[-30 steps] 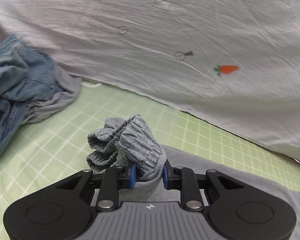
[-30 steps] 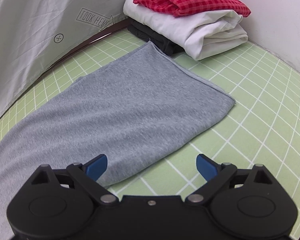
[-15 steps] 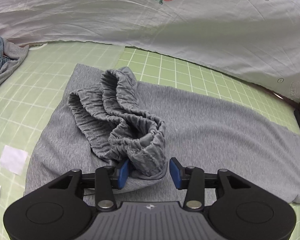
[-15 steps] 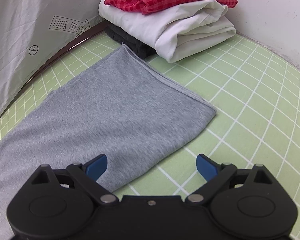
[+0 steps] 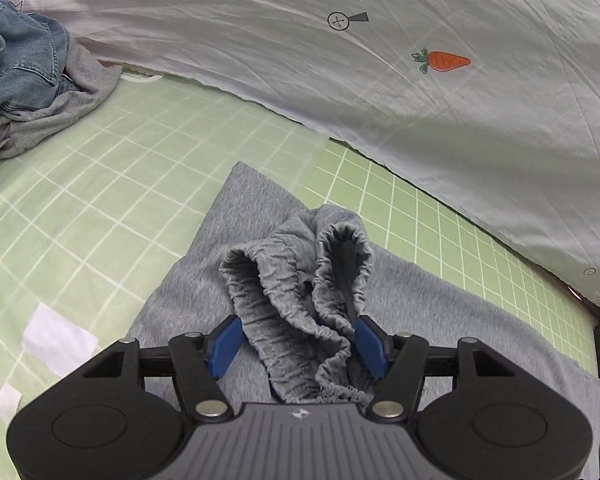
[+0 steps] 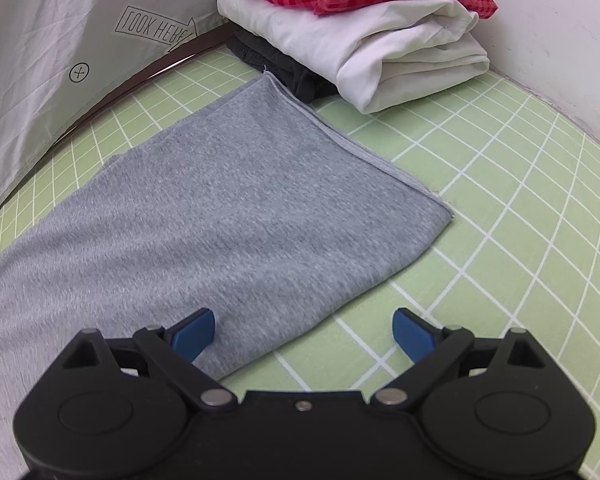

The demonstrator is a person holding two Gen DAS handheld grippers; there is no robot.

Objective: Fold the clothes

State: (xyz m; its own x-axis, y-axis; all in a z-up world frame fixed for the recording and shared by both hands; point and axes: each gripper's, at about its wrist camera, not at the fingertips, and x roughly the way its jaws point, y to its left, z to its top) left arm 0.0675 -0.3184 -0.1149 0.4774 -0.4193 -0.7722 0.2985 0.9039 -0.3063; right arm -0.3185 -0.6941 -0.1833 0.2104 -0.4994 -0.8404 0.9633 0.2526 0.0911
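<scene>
Biggest worry on my left side: the left gripper [image 5: 298, 342] has just been opening its fingers, and the bunched elastic waistband [image 5: 300, 292] of the grey pants [image 5: 440, 320] sits loosely between the blue pads, not pinched as far as I can tell. If I pull away carelessly, a pad could snag those gathers and drag the band off the leg it's lying on, undoing the fold. The band is also a lumpy heap rather than flat, so I reckon it could slump or roll sideways once it's left alone.

Further left on the green grid mat [image 5: 100, 200] there's a crumpled pile of jeans [image 5: 16, 64], well apart, so no trouble there. The white sheet with the carrot print [image 5: 444, 61] runs along the back edge, close to the pants but not touching where I can see.

Over on the right, the right gripper [image 6: 304, 334] hovers with its fingers spread wide and nothing in them, straddling the near edge of the flat grey leg [image 6: 220, 208]. The risk here is grabbing only the top layer at that edge, which would split the layers and wrinkle it. The far corner of the leg also sits just beside the stack of folded clothes [image 6: 380, 40], red checked on top, white under it, dark at the bottom, so a sloppy lift could nudge that stack.

The pants themselves are soft grey jersey, smooth and flat along the leg, scrunched only at the waist.
</scene>
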